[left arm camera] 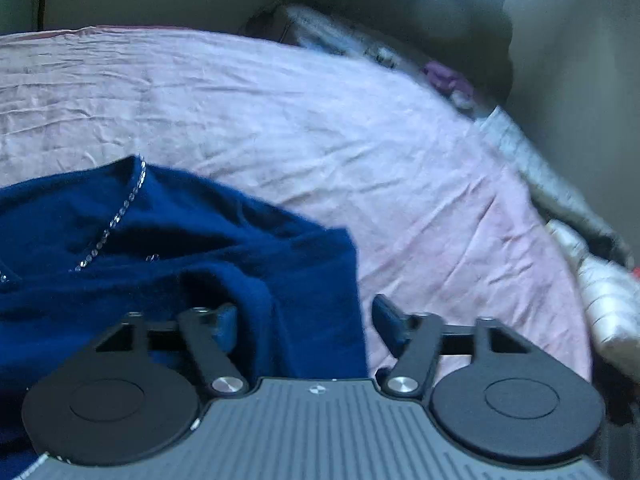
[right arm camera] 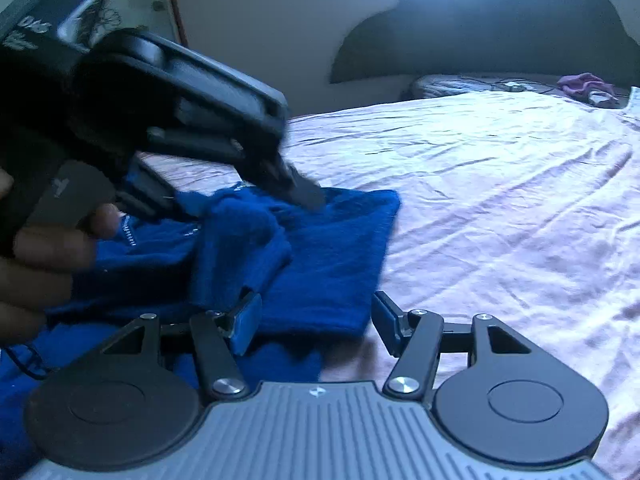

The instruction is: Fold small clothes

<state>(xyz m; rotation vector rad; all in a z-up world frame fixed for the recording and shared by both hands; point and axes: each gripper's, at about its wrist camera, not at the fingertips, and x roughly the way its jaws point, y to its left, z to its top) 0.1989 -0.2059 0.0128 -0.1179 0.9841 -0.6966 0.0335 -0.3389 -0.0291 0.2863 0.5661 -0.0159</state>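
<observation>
Blue garment (left arm camera: 120, 240) cut off left; left gripper (right arm camera: 304, 196) motion-blurred.

The only lettering, white marks on the left hand-held gripper (right arm camera: 308, 196), is too blurred to read.

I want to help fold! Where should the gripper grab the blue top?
Probably the blue top's free right corner, coming in from the bare pink sheet side. That edge lies flat and open, while the middle is bunched up.
</observation>
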